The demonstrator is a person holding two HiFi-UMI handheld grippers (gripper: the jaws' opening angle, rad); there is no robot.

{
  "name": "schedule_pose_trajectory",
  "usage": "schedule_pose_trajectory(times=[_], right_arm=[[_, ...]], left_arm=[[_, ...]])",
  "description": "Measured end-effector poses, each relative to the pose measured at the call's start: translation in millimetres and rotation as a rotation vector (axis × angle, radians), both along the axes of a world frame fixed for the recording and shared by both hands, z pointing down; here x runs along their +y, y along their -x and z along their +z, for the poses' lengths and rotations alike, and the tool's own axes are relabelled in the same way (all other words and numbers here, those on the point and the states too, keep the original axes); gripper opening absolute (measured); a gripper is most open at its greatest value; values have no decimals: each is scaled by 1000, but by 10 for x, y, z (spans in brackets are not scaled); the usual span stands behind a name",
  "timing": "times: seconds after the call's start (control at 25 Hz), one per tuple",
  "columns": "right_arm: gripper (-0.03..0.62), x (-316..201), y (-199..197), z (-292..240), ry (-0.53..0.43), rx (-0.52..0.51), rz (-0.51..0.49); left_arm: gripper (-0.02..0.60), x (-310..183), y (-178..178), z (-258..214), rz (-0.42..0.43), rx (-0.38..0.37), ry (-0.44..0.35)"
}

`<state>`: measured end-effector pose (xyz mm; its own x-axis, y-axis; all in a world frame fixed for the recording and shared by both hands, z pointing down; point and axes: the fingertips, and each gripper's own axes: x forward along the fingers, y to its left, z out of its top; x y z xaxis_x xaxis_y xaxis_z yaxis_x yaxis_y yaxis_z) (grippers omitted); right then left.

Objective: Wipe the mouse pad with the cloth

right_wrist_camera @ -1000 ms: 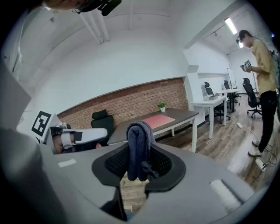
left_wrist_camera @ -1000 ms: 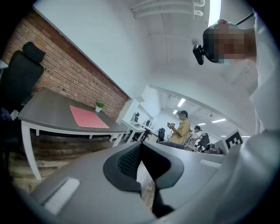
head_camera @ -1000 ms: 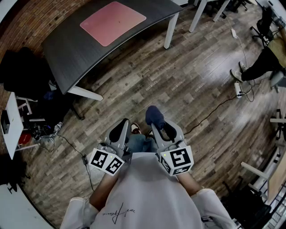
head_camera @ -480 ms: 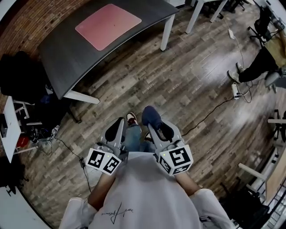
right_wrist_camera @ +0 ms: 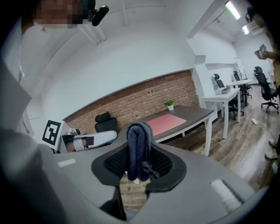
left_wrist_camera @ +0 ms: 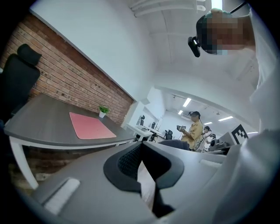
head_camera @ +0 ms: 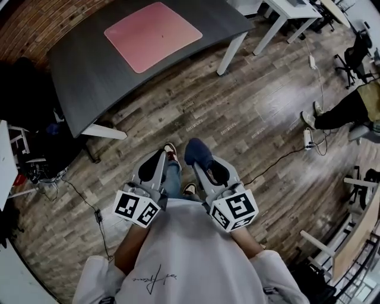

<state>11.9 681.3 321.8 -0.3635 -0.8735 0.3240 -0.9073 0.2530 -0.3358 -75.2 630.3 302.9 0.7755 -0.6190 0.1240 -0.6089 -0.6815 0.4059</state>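
Observation:
The pink mouse pad [head_camera: 153,34] lies flat on a dark grey desk [head_camera: 107,71] at the top of the head view, well away from both grippers. It also shows far off in the left gripper view as the mouse pad [left_wrist_camera: 91,126] and in the right gripper view as the mouse pad [right_wrist_camera: 167,123]. My right gripper [head_camera: 205,165] is shut on a dark blue cloth [head_camera: 198,152], which is folded over and stands out of the jaws as the cloth [right_wrist_camera: 139,142]. My left gripper [head_camera: 155,169] is held beside it at waist height, its jaws together with nothing between them [left_wrist_camera: 141,151].
A small potted plant [right_wrist_camera: 169,105] stands at the desk's far edge by a brick wall. A black office chair [right_wrist_camera: 106,122] sits behind the desk. White desks [head_camera: 285,9] stand to the right. A cable and power strip [head_camera: 307,138] lie on the wood floor near another person [left_wrist_camera: 194,131].
The person's feet have stepped forward over the floor and the view has shifted with them. Both grippers stay at the waist, the right one still holding the cloth.

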Motion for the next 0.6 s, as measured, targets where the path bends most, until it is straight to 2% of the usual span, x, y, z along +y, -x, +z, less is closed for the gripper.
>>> schedule_pose_trajectory(times=[0.28, 0.6], right_arm=[[115, -928, 134, -68, 2, -1, -16], [115, -1738, 187, -76, 17, 14, -8]], left_arm=[[19, -905, 246, 14, -36, -21, 47], [18, -1699, 316, 35, -8, -33, 63]])
